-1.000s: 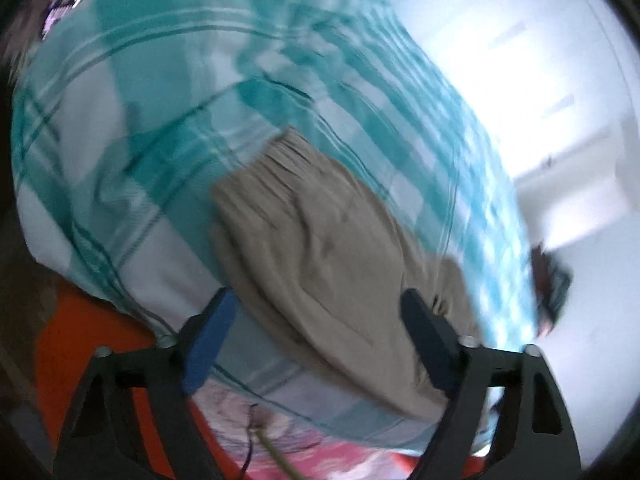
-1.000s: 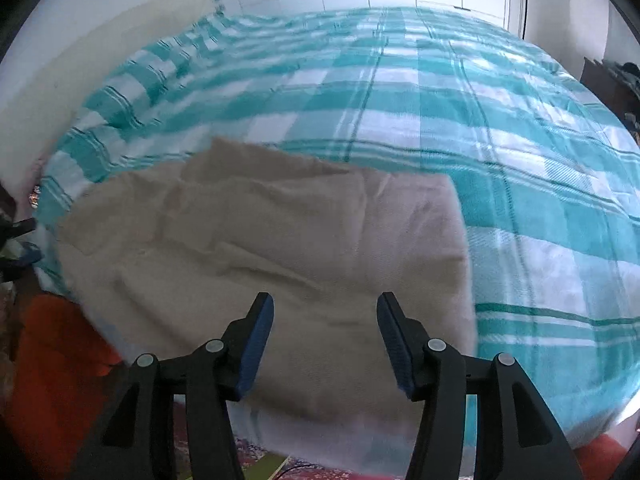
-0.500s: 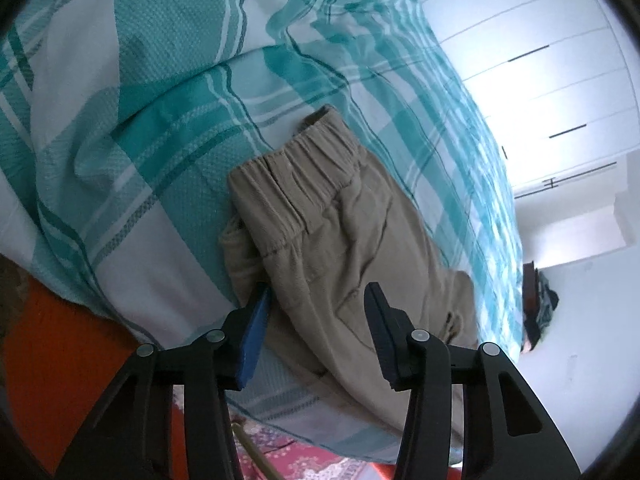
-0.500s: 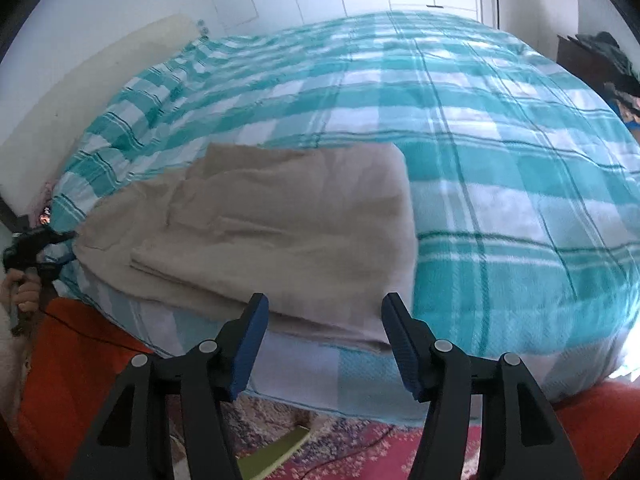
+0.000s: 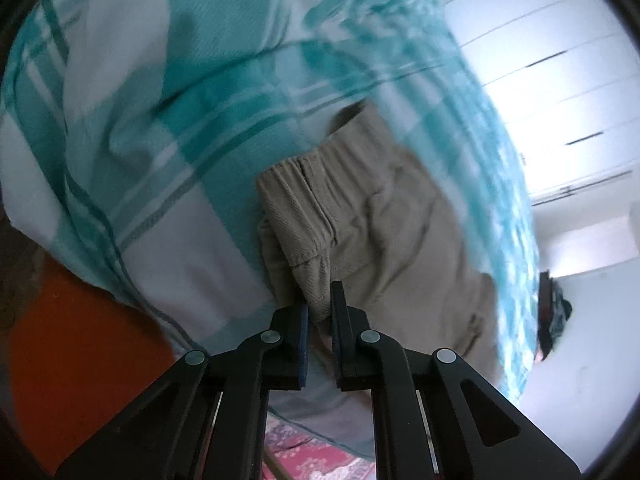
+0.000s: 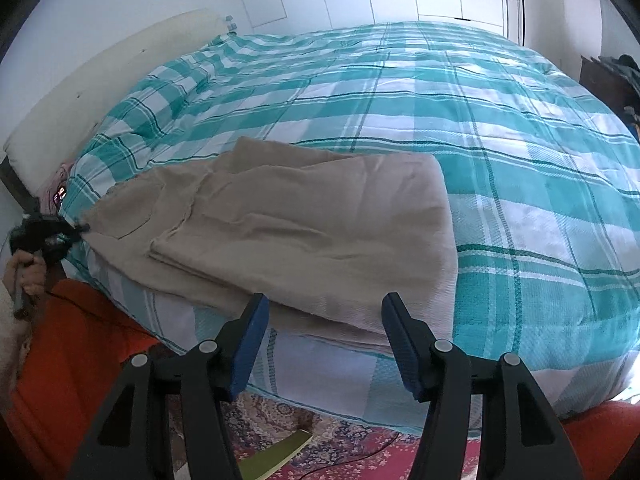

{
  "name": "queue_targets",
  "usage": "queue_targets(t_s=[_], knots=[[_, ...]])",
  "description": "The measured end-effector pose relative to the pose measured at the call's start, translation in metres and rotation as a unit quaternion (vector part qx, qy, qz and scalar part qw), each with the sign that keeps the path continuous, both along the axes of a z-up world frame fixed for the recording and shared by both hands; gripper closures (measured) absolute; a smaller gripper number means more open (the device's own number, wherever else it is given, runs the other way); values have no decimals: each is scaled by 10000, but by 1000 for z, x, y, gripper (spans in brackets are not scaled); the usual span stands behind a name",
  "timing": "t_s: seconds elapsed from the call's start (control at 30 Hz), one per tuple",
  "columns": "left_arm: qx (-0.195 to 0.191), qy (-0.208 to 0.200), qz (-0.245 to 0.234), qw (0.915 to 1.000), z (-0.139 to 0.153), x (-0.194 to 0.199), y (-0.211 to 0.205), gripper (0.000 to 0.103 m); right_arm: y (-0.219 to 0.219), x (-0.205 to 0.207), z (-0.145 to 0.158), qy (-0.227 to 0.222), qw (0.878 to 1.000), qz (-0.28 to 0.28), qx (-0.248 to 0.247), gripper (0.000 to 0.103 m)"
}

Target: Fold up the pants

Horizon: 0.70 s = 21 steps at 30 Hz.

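A teal plaid bed point(image 6: 460, 92) carries folded beige pants point(image 6: 304, 232), long axis running left-right, waistband at frame left. The left tongs point(image 5: 319, 312) have just clenched on the waistband corner; the right tongs point(image 6: 322, 320) hang released.

Pants point(image 6: 304, 236): beige, soft woven cloth, lying folded over on themselves near the front edge of a bed point(image 6: 500, 128) with a teal-and-white check cover. Elastic gathered waistband point(image 5: 296, 184) at the left end; folded leg end squared off at the right, top layer set back from the lower layer along the front. Waistband corner pinched between the closed pads of the left hand-held gripper point(image 5: 320, 312).
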<state>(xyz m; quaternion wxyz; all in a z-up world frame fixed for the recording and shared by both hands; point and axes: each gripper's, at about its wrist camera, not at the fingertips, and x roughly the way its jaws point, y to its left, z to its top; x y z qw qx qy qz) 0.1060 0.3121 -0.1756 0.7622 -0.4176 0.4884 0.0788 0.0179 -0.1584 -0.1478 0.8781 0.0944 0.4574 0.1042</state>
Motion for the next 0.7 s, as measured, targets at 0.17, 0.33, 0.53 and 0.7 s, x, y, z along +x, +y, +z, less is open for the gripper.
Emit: queue_targets(t_s=[0.17,0.33,0.53,0.7], knots=[[190,-58,-180,9996,19,0,-2,88,4,1,-2,18,10000,86,-34,44],[-110,-316,420,9986,23,-16,29,62,2,0,-3,17,10000,62,32,44],[-293,-233,402,9985,1,-3,26,31,6,4,-6,39,9999,108,29,44],[-556,-364,405,9970,-10,2,19,73,6,2,-7,37,9999,130,33,44]])
